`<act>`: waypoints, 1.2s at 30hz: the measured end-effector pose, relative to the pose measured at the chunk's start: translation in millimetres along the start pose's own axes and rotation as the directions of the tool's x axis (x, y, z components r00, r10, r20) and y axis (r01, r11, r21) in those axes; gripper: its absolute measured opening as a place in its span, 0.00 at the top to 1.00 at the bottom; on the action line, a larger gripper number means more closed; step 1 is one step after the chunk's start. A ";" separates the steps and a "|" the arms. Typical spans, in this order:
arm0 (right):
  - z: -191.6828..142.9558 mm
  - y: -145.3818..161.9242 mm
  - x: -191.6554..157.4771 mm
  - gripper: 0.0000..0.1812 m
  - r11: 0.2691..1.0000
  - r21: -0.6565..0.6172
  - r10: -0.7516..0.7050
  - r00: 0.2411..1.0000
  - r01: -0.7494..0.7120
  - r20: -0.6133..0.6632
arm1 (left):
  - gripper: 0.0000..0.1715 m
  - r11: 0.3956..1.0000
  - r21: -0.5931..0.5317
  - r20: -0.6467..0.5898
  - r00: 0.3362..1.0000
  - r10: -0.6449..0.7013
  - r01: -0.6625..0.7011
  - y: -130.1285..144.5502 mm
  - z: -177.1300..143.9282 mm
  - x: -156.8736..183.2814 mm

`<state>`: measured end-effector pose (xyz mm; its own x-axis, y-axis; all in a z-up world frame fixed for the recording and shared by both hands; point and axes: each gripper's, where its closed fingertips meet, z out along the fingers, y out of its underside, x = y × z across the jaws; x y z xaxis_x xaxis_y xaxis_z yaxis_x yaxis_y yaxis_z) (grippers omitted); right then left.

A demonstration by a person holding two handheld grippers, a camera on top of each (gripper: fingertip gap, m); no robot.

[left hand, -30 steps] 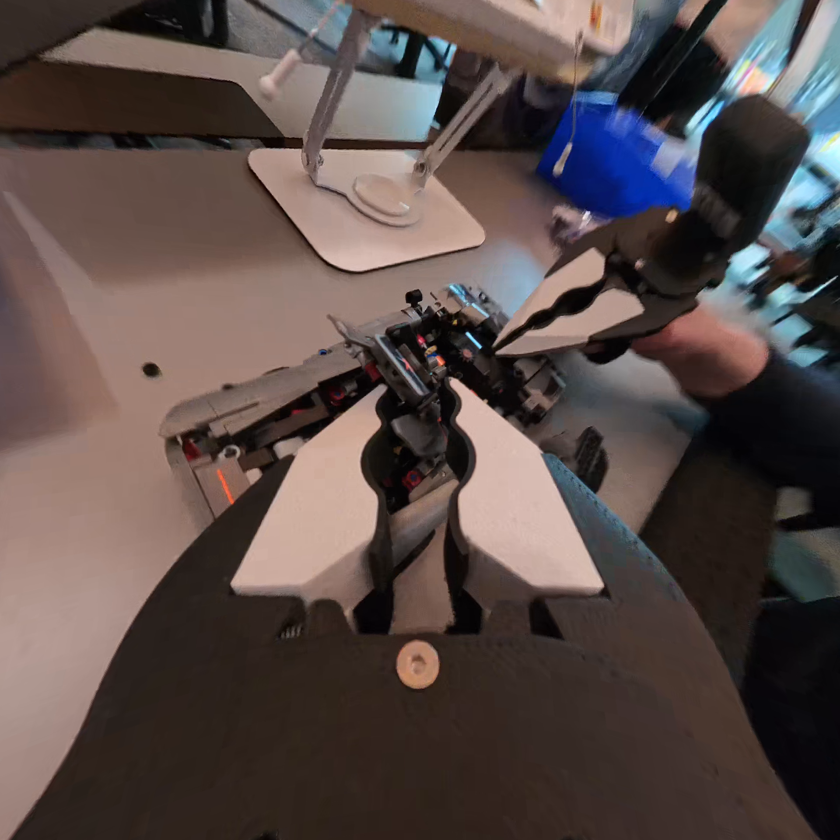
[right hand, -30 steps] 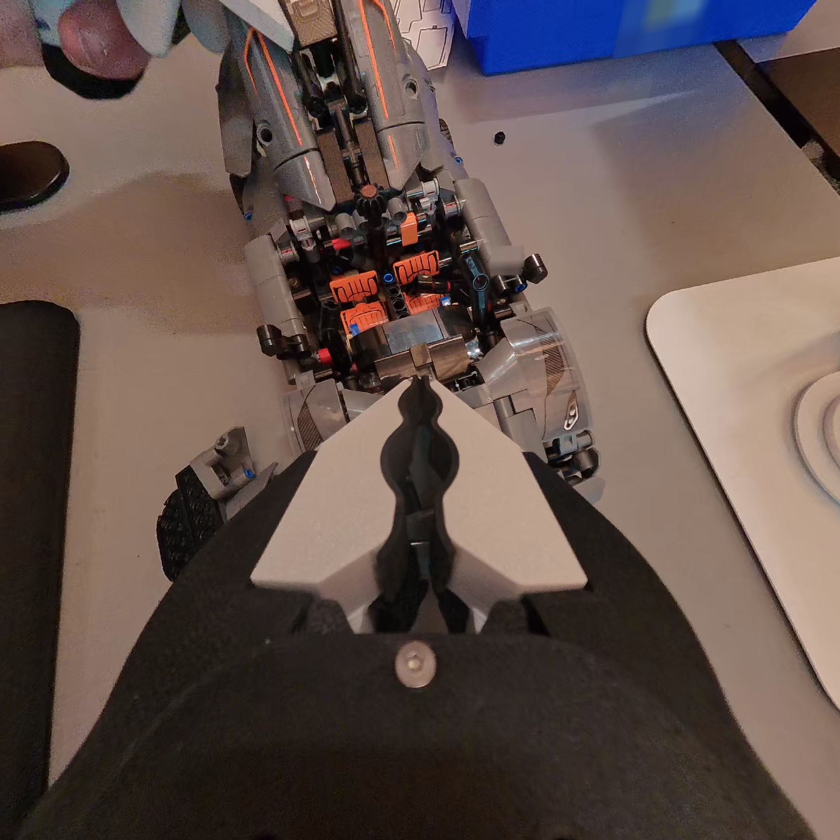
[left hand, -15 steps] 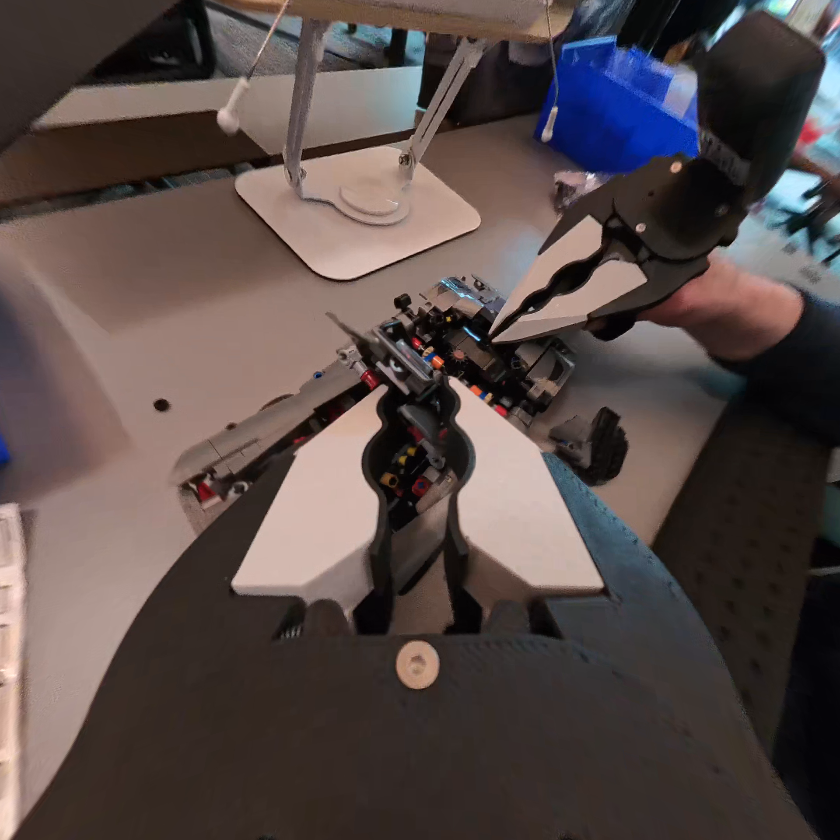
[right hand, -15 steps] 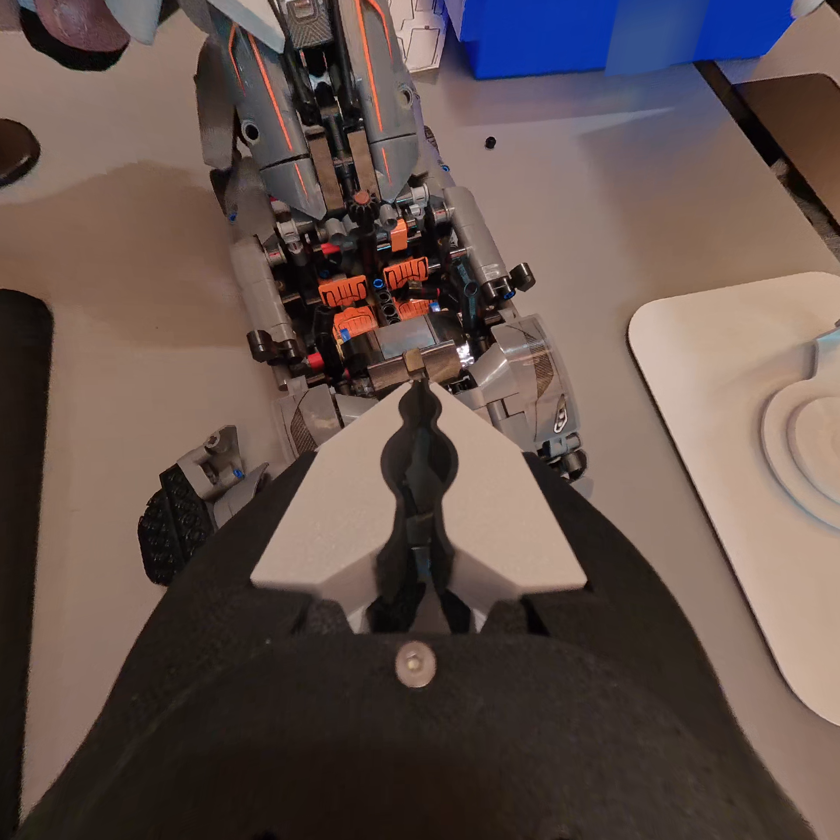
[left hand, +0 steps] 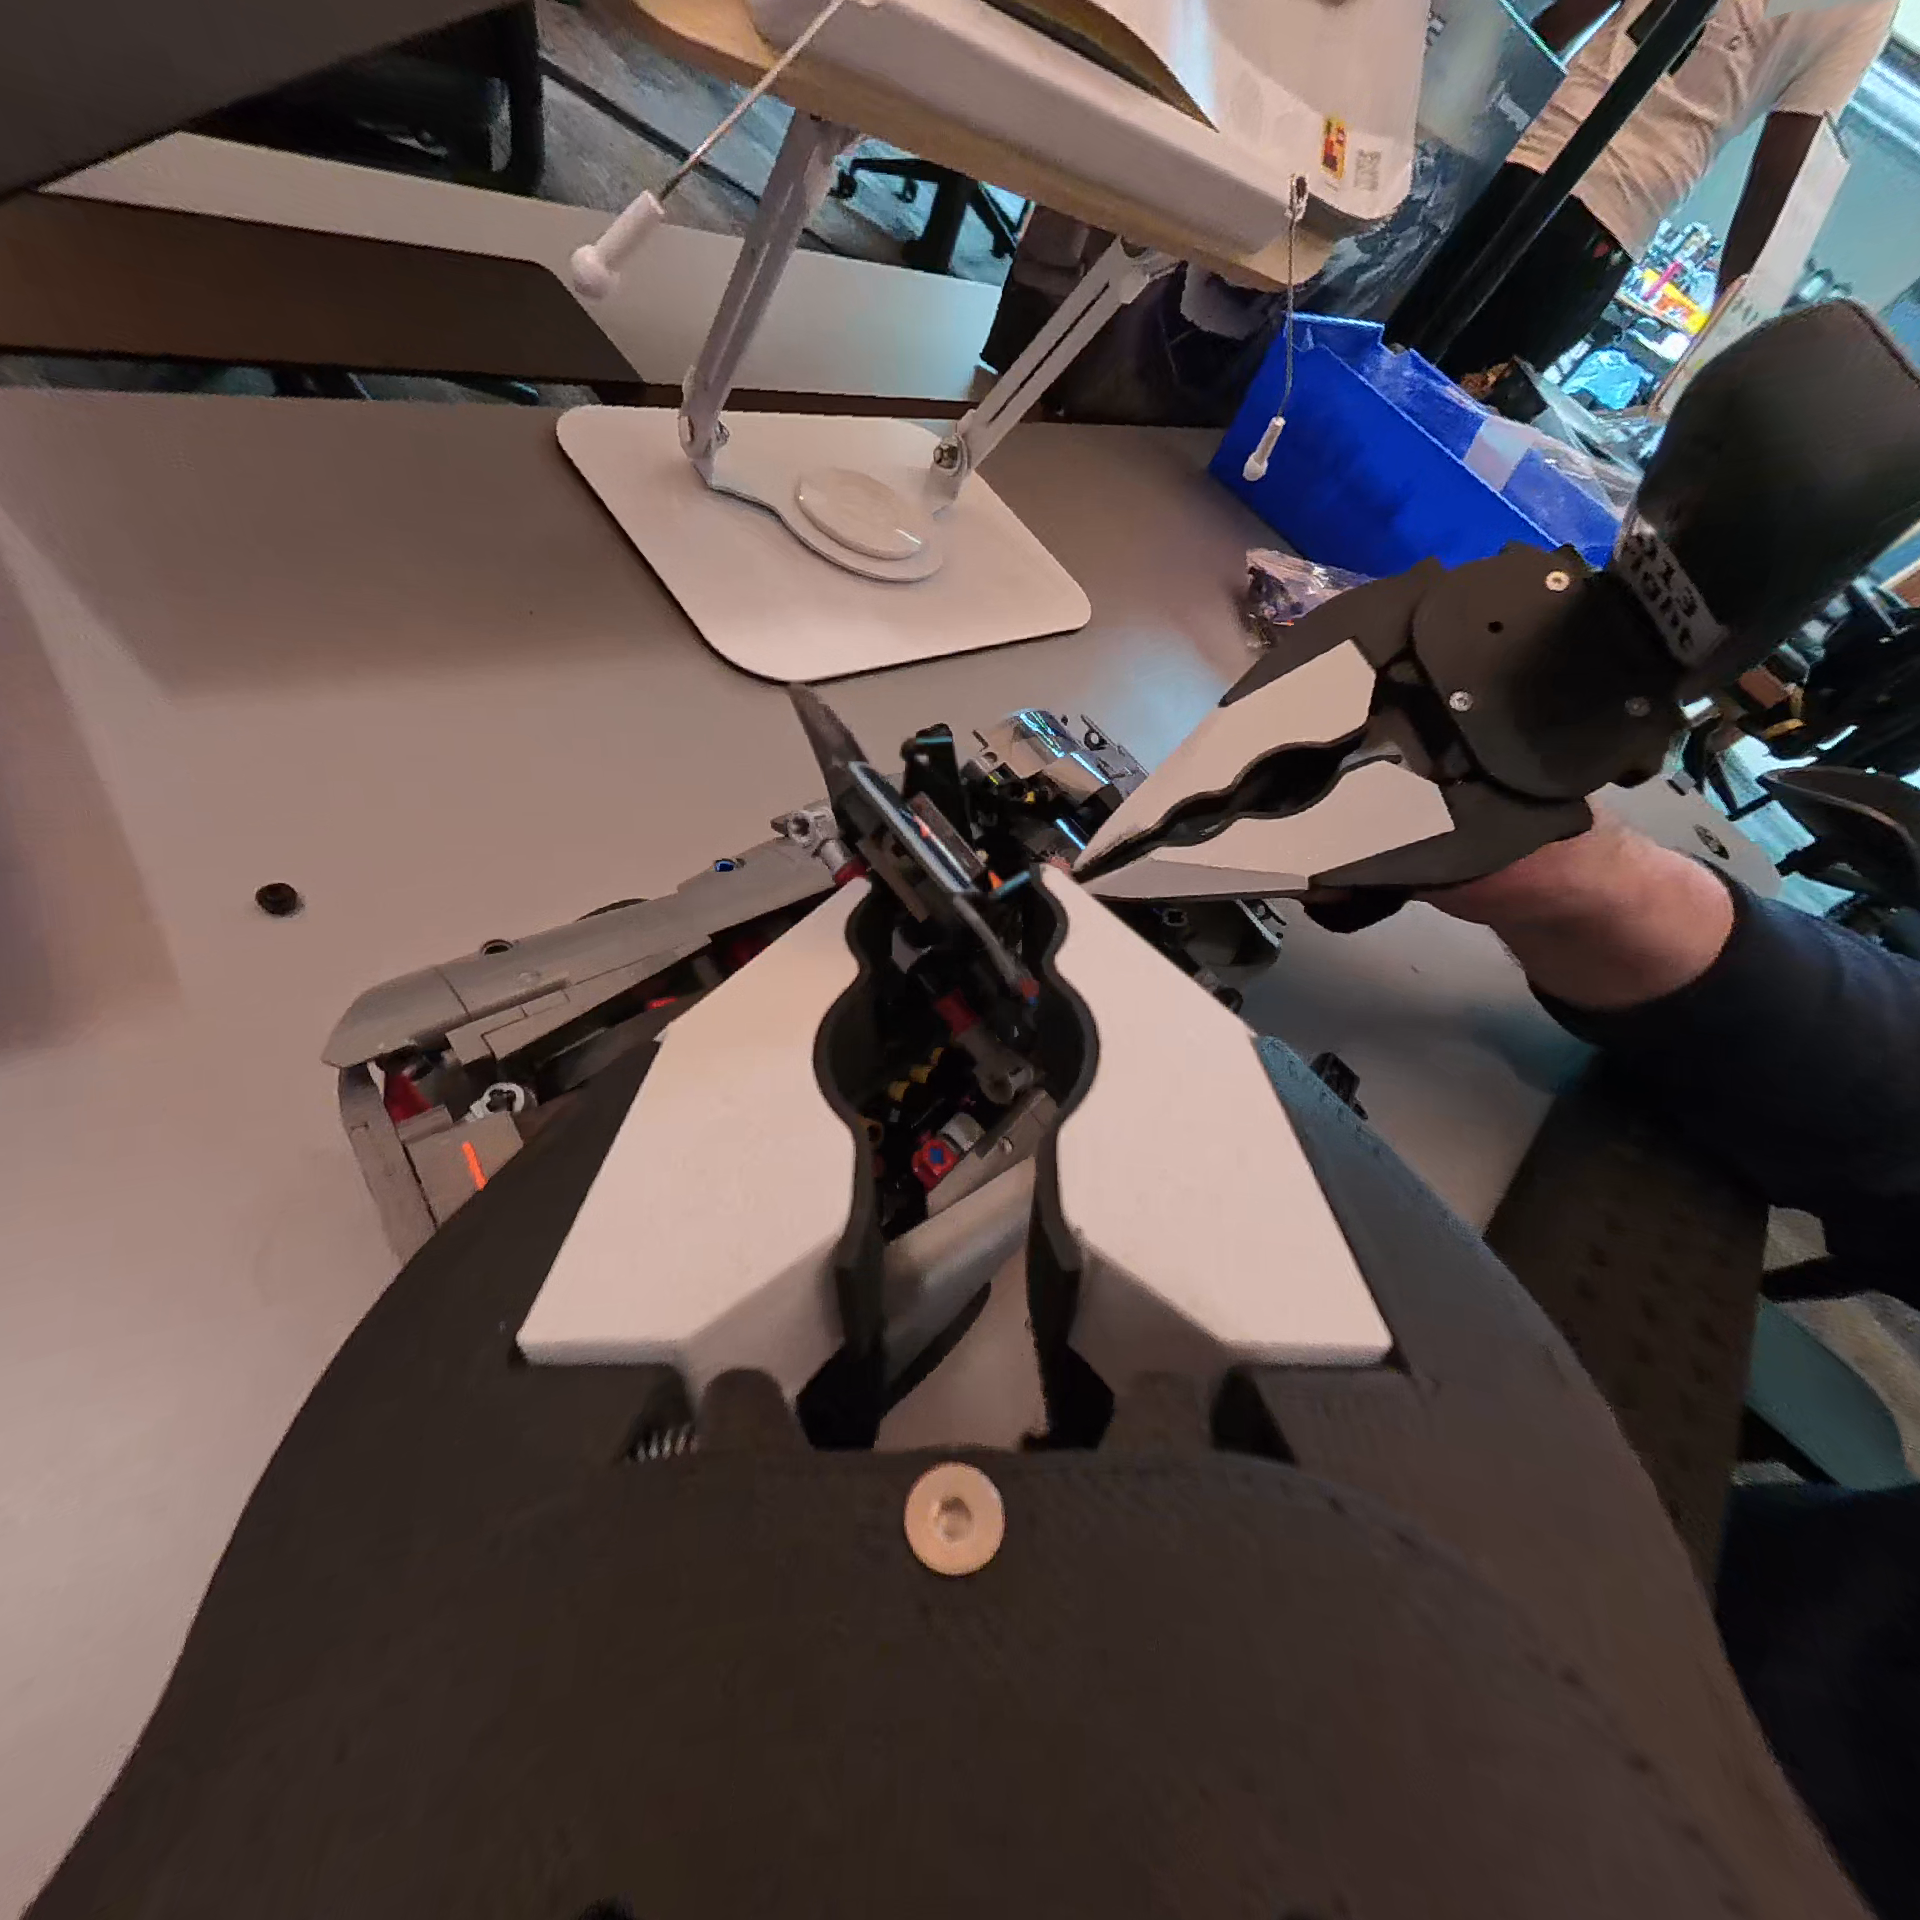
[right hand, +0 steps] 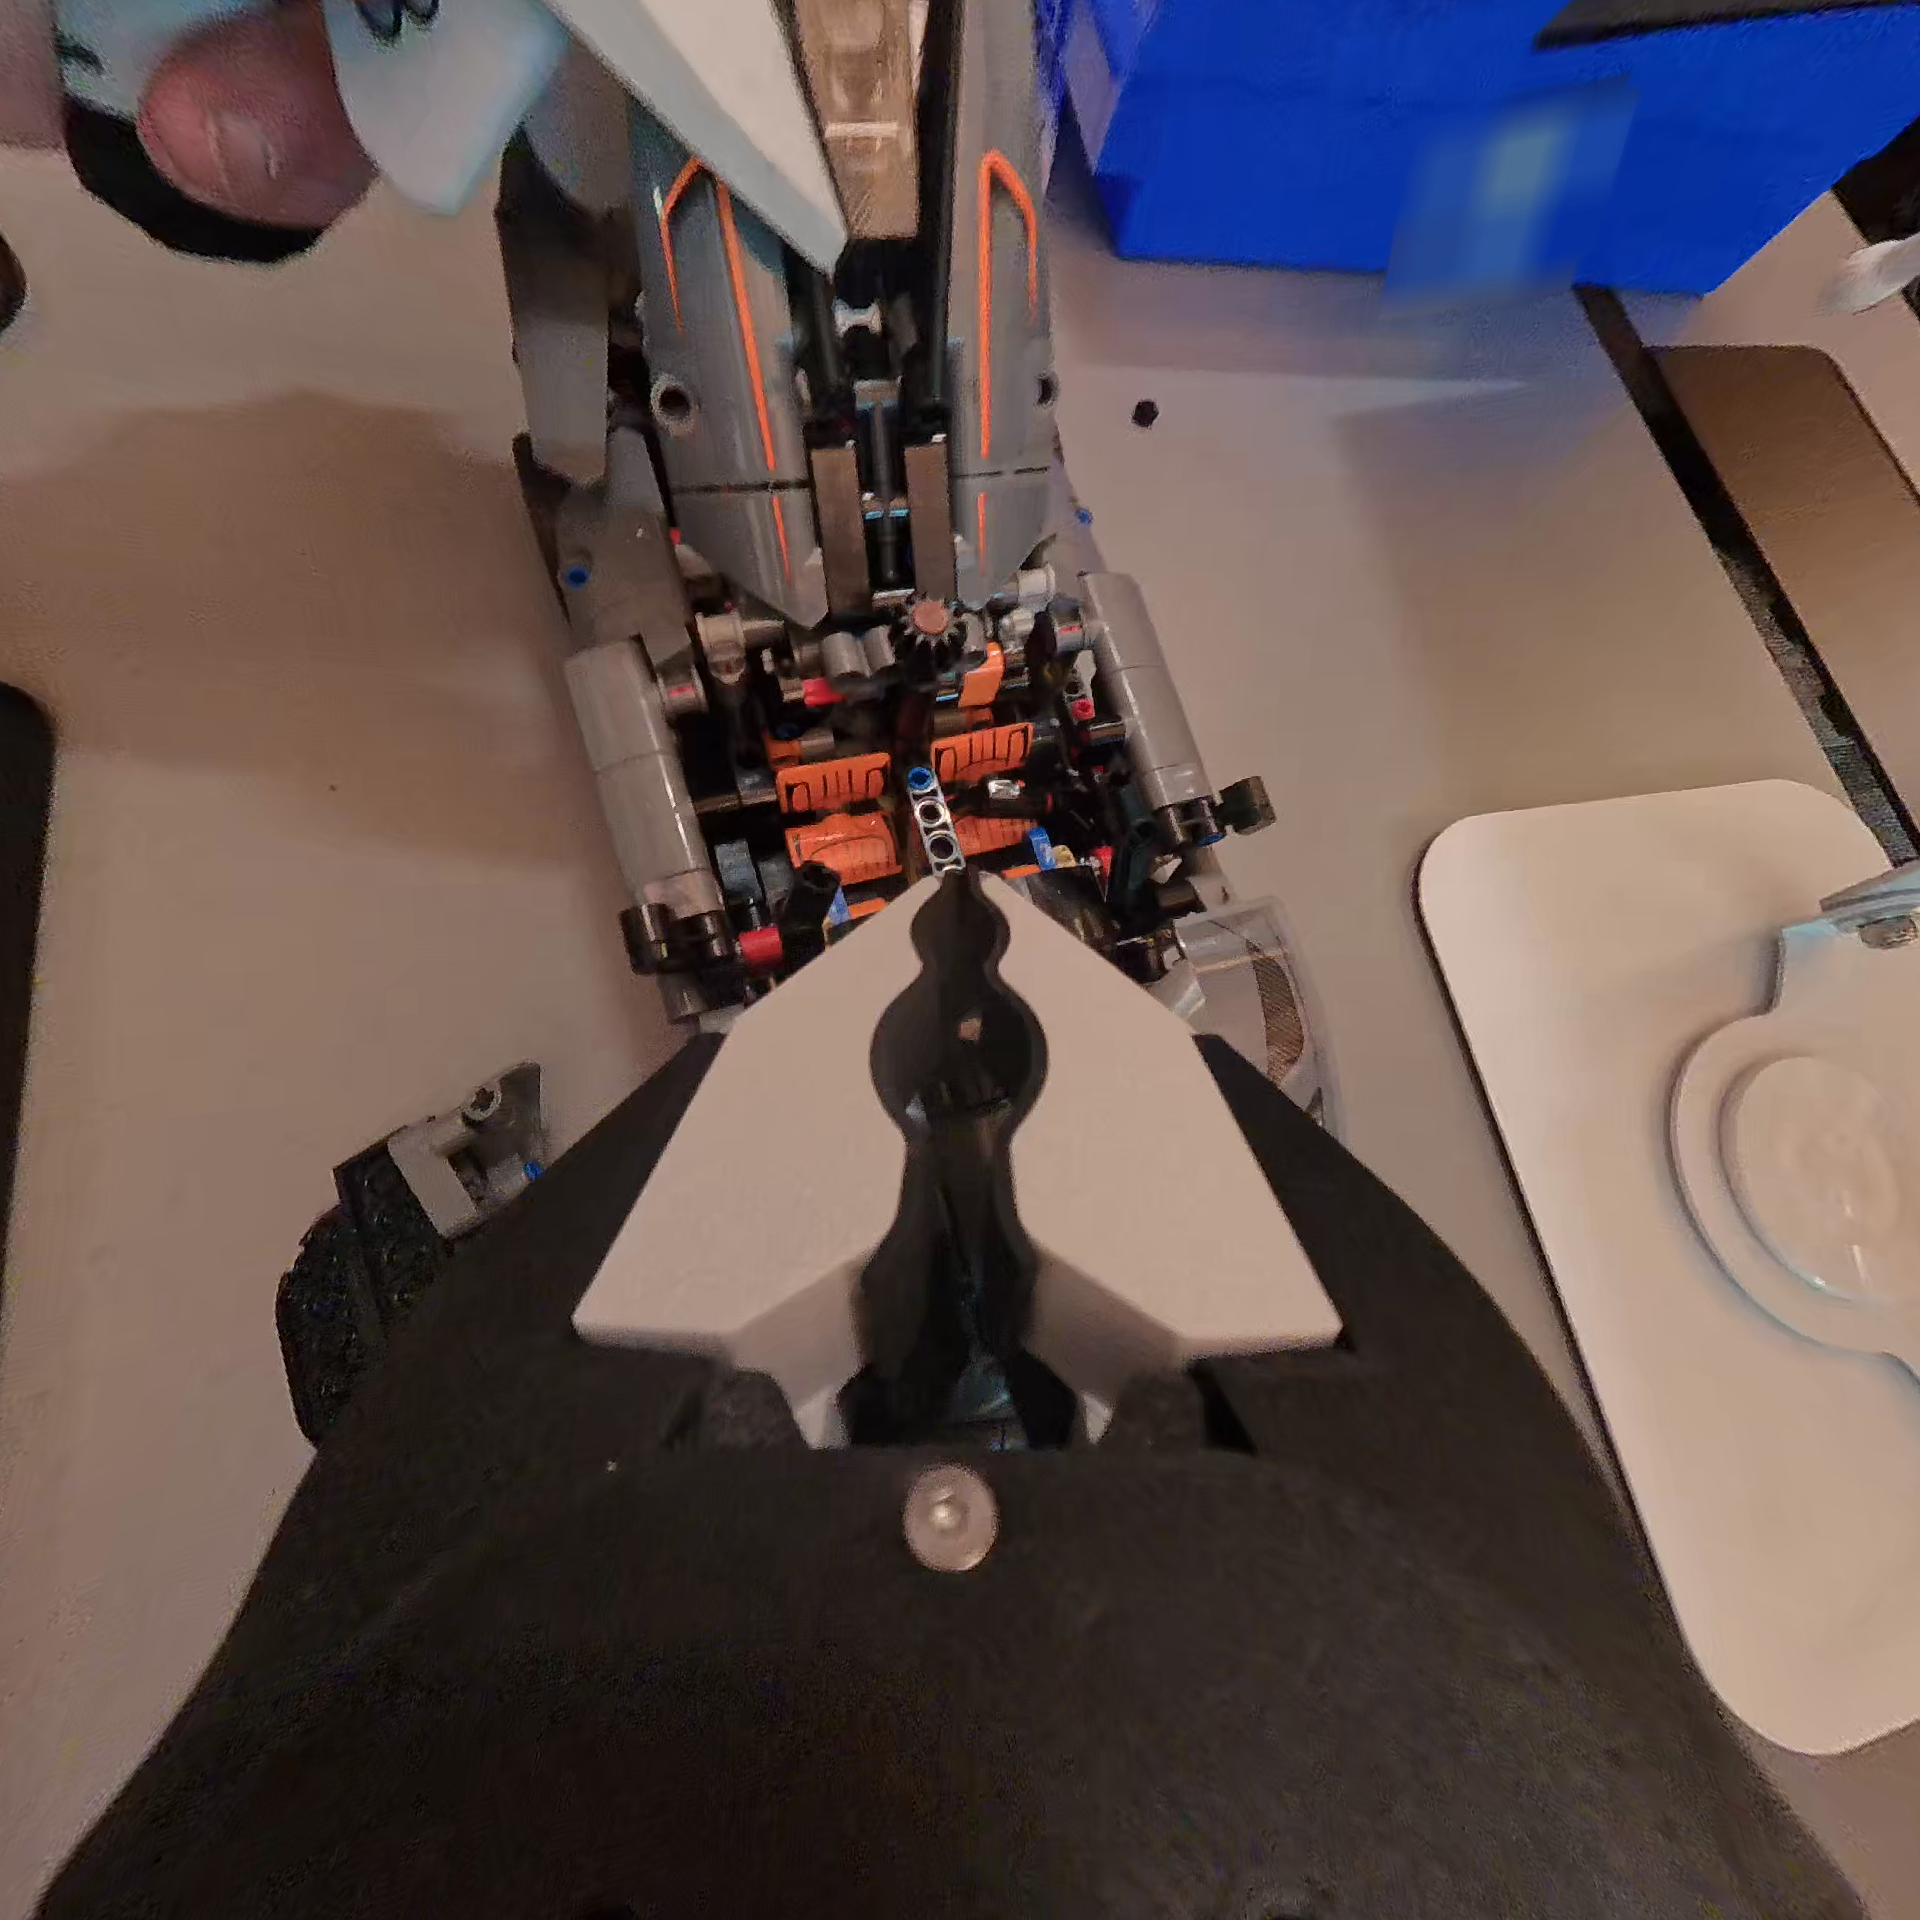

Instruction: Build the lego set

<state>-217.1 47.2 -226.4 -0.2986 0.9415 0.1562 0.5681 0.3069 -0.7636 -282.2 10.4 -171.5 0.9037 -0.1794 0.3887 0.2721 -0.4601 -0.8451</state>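
Observation:
The grey lego car (left hand: 540,977) with orange stripes lies on the table; it also shows in the right wrist view (right hand: 717,436). My left gripper (left hand: 956,878) is at its rear. Its fingers stand apart, with a tilted dark panel (left hand: 914,831) of the car between them, and I see no firm press on it. One left finger (right hand: 707,125) shows over the car's rear. My right gripper (right hand: 956,878) is shut with nothing between its tips. It points into the cockpit, just behind a small grey holed beam (right hand: 935,821) between the orange seats (right hand: 831,790). It also shows in the left wrist view (left hand: 1081,868).
A loose black wheel with a grey bracket (right hand: 416,1205) lies left of the right gripper. A blue bin (left hand: 1382,457) stands behind the car. A white stand base (left hand: 831,551) is at the back, to the right in the right wrist view (right hand: 1662,1143). A hand (left hand: 1558,914) holds the right gripper.
My left fingers have spread a little around the car's rear, and the dark panel stands higher. My shut right gripper has moved forward over the cockpit, so the seats and holed beam now show.

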 end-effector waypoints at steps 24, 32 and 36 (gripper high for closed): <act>-0.9 4.1 -0.7 1.00 1.000 0.020 -0.014 1.000 0.014 -0.004 | 0.93 0.992 -0.097 0.062 0.994 0.086 -0.080 10.6 -22.9 -1.5; -0.4 4.1 -0.9 1.00 1.000 0.014 -0.020 1.000 0.020 -0.012 | 0.94 0.999 -0.029 -0.007 0.999 -0.041 0.041 15.3 -27.7 -8.2; -0.3 4.5 -1.2 1.00 1.000 0.002 -0.027 0.999 0.027 -0.017 | 0.94 0.967 -0.159 0.114 0.970 0.217 -0.197 8.7 -22.3 6.5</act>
<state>-213.9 47.5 -229.8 -0.3004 0.9352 0.1873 0.5584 0.3316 -0.7604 -281.3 -14.2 -168.2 0.9729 -0.1741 0.1519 0.0325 -0.5477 -0.8361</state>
